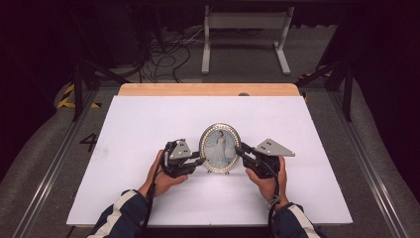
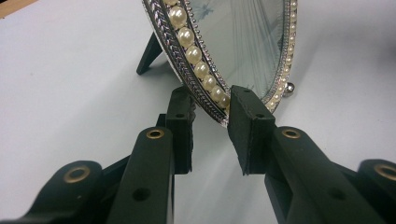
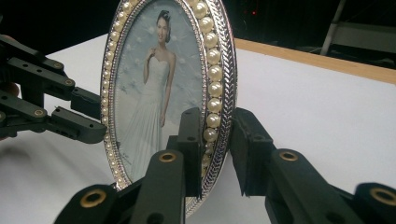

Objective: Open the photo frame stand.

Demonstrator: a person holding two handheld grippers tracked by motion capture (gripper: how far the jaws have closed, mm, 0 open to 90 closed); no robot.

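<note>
White sheeting covers the bench (image 1: 148,124), dark room behind, and dead centre stands the oval picture frame (image 1: 220,148), upright between both tools. Left tool (image 2: 210,122) straddles the frame's rim, pads on front and back, looks like it's pinching it. Right tool (image 3: 215,140) does the same on the opposite edge, clamped over the pearl border. A grip from each side probably keeps this top-heavy piece from tipping. Silvery braided metal, a ring of glossy pearl beads, glass over a portrait, and a black prop leg (image 2: 148,53) beyond the left tool.
</note>
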